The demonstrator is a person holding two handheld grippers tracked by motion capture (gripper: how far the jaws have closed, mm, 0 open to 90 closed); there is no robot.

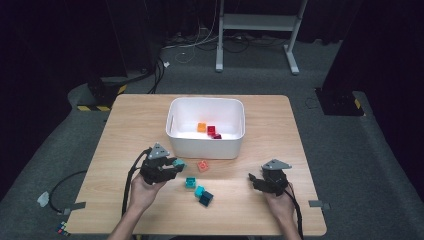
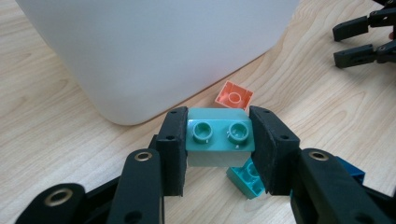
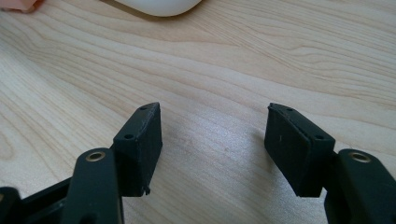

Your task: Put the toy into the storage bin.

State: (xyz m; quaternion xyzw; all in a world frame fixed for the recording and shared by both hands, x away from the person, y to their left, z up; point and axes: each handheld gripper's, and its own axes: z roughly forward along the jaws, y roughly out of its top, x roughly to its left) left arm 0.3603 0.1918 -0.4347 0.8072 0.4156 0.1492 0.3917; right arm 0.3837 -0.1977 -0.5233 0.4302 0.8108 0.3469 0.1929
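Two studs top the rigid, light teal brick (image 2: 219, 137), clamped by its short ends in the left gripper (image 2: 219, 149); right gripper (image 3: 212, 149) gapes empty.

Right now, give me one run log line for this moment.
left gripper: shut on teal brick, lifted | right gripper: open, nothing between pads | white bin: holds orange and red bricks | table: more bricks loose
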